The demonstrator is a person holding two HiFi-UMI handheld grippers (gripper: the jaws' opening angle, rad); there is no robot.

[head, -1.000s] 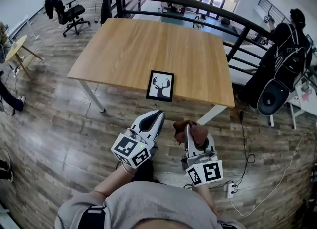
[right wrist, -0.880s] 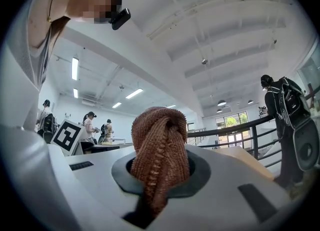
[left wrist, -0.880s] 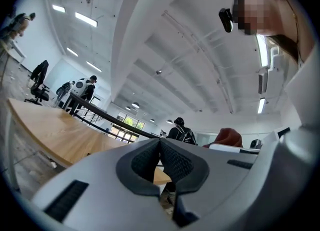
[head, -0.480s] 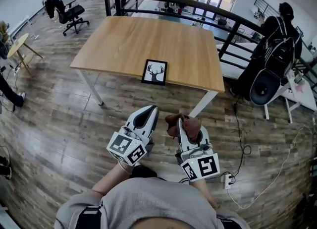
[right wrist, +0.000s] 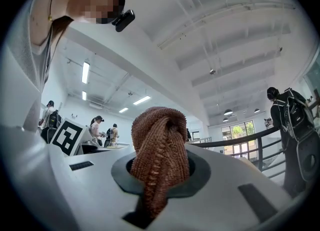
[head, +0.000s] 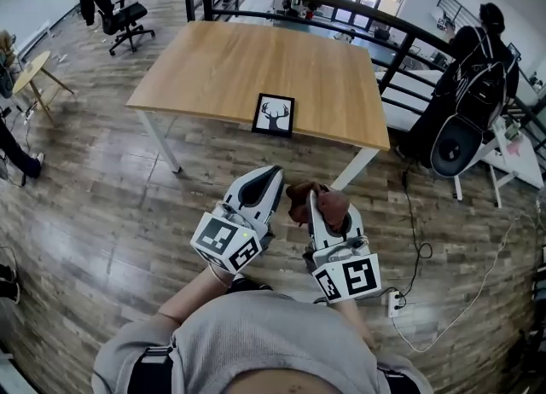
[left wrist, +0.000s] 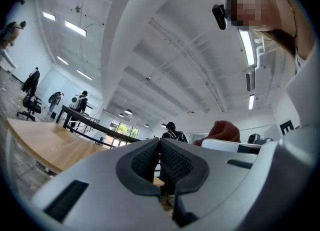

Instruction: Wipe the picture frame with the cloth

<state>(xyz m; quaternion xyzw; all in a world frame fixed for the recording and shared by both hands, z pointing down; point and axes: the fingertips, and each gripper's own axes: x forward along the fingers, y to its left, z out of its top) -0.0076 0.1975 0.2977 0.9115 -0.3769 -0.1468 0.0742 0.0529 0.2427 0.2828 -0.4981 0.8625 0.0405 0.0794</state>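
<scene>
Brown knitted cloth clamped in the right claw. Jaws shut on it, with a bunched fold bulging out past the tips and a strip trailing back down the slot between them.

Just to the left, close beside but not touching, the left claw. Jaws pressed together, nothing between the pads.

Both held side by side above the wooden floor, with the marker cubes toward the body.

Straight ahead of the left claw's tip, and a little left of the right one, the picture frame. Black border, white sheet with a dark deer-head shape. Flat on the wooden table, right at the edge nearest the claws and well apart from both. Cloth and frame not in contact.

Beyond the table, a dark railing.

Ahead and far to the right of the right claw, a person with a backpack.

Far ahead and to the left of the left claw, a black office chair.

On the floor just right of the right claw's cube, a white power strip.
</scene>
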